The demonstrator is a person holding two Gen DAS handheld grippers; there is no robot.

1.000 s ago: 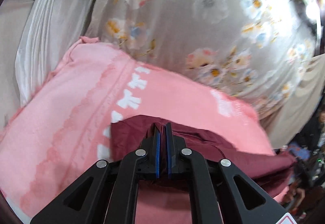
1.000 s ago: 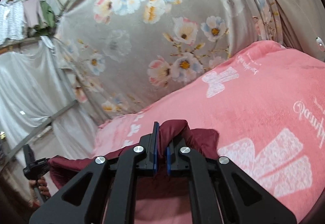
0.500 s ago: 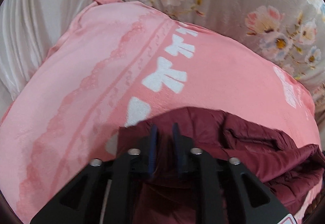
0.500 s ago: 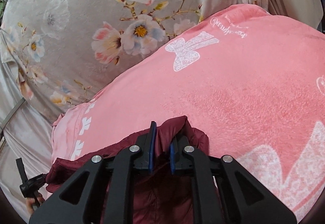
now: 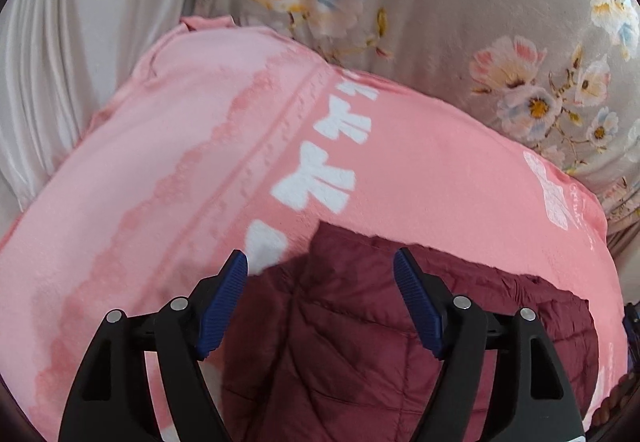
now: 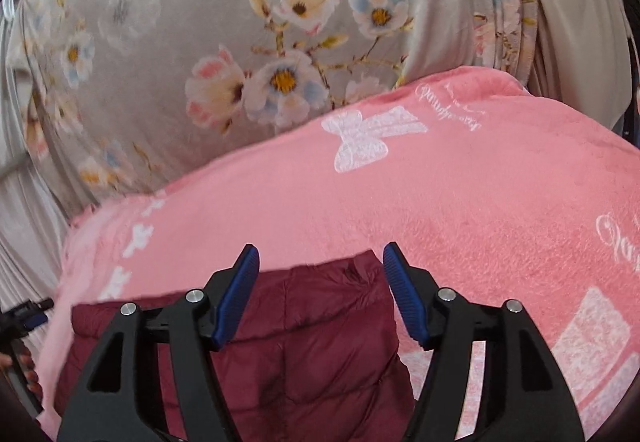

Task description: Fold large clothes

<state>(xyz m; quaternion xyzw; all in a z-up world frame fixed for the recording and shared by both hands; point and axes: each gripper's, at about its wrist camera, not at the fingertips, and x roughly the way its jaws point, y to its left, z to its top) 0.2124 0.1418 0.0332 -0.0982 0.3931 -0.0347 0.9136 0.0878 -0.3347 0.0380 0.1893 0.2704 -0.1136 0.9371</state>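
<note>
The maroon jacket [image 5: 360, 342] lies on the pink blanket [image 5: 180, 181]. The left claw [image 5: 320, 270] and right claw [image 6: 320, 262] are opening above it, pads clear of the fabric.

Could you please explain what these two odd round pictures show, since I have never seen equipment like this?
Each picture comes from a wide-angle camera mounted on a hand-held gripper, looking forward along its two blue-padded fingers. A person carries one in each hand; there is no robot arm. One view shows the left gripper, the other the right gripper. Both have their jaws opening above a dark red quilted jacket lying on a pink blanket; the pads do not press on it. A flowered curtain hangs behind.
</note>
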